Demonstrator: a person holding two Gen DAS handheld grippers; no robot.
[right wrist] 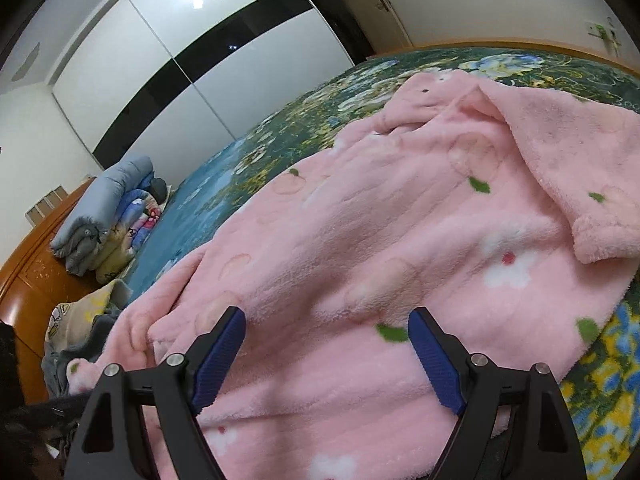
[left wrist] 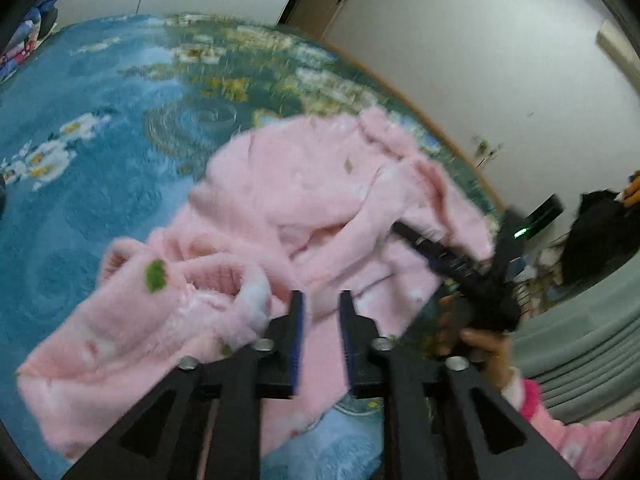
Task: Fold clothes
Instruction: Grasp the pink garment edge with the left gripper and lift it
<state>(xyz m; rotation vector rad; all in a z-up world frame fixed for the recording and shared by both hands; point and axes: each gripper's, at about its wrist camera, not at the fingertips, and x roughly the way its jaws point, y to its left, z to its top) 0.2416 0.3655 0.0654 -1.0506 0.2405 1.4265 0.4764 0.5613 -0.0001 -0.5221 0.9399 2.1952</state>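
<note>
Far left, a stack of folded bedding (right wrist: 104, 220) sits against the wooden headboard (right wrist: 28, 280). The pink fleece garment (right wrist: 360, 248) lies spread on the blue floral bedspread (left wrist: 80, 184), one sleeve (right wrist: 568, 168) flopped back over the body. The left gripper (left wrist: 322, 300) has its jaws narrowly parted over the bunched fleece (left view blurred, cannot tell whether fabric is pinched). The right gripper (right wrist: 326, 320), jaws spread wide and released, hovers over the hem, gripping nothing. Risks as I judge them: thick fleece slips from a shallow pinch, or the jaws catch two layers and drag the whole garment, skewing the fold. The loose sleeve could bunch underneath.
</note>
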